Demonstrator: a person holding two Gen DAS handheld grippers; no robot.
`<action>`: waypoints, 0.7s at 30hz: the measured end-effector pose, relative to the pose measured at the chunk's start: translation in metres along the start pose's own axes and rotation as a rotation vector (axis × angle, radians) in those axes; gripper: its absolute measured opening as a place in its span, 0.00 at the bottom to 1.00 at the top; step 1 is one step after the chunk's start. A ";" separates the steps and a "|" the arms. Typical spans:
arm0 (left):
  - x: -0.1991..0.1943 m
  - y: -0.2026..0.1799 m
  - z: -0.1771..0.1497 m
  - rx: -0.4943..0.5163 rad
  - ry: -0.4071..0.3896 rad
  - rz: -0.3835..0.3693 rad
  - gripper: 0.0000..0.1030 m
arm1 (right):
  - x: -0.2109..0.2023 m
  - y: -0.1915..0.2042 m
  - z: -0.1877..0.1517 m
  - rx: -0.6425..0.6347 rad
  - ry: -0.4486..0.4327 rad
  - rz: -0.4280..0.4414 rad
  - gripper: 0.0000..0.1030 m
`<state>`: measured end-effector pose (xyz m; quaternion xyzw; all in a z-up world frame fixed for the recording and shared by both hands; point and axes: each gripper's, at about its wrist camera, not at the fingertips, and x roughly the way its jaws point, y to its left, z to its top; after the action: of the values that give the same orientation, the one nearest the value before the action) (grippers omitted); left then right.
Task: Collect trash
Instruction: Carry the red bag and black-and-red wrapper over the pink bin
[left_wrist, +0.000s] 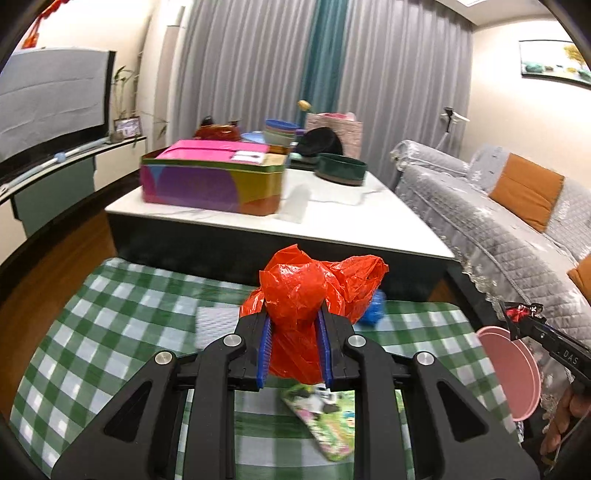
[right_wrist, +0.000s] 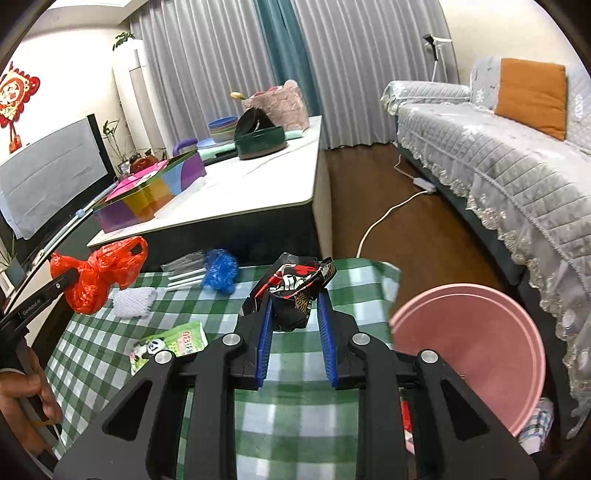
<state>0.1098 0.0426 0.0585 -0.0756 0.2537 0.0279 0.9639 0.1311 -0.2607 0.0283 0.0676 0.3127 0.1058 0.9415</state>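
My left gripper (left_wrist: 295, 314) is shut on a crumpled red plastic bag (left_wrist: 314, 288), held above the green checked tablecloth (left_wrist: 110, 314); the same red bag (right_wrist: 96, 277) shows at the left of the right wrist view. My right gripper (right_wrist: 295, 306) is shut on a black and red snack wrapper (right_wrist: 295, 288), also lifted over the cloth. A pink bin (right_wrist: 476, 350) stands just right of the cloth, its rim (left_wrist: 509, 373) low at the right of the left wrist view. On the cloth lie a blue plastic bag (right_wrist: 221, 273), a panda-print packet (right_wrist: 170, 343) and a white knitted cloth (right_wrist: 133, 301).
A white-topped low table (right_wrist: 266, 192) behind the cloth carries a colourful tin box (left_wrist: 214, 177), bowls and a dark green tray (right_wrist: 260, 142). A grey-covered sofa (right_wrist: 498, 155) runs along the right, with a white cable (right_wrist: 388, 214) on the wooden floor. Clear straws (right_wrist: 184, 275) lie beside the blue bag.
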 end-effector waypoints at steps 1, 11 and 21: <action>-0.001 -0.004 0.000 0.007 -0.001 -0.007 0.20 | -0.004 -0.003 0.000 0.002 -0.004 -0.006 0.23; -0.005 -0.035 -0.004 0.040 -0.007 -0.064 0.20 | -0.032 -0.037 -0.005 0.018 -0.029 -0.063 0.23; -0.002 -0.071 -0.012 0.076 0.007 -0.114 0.20 | -0.051 -0.074 -0.012 0.055 -0.041 -0.113 0.23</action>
<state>0.1086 -0.0295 0.0582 -0.0533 0.2533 -0.0368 0.9652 0.0959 -0.3440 0.0340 0.0780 0.2994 0.0425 0.9500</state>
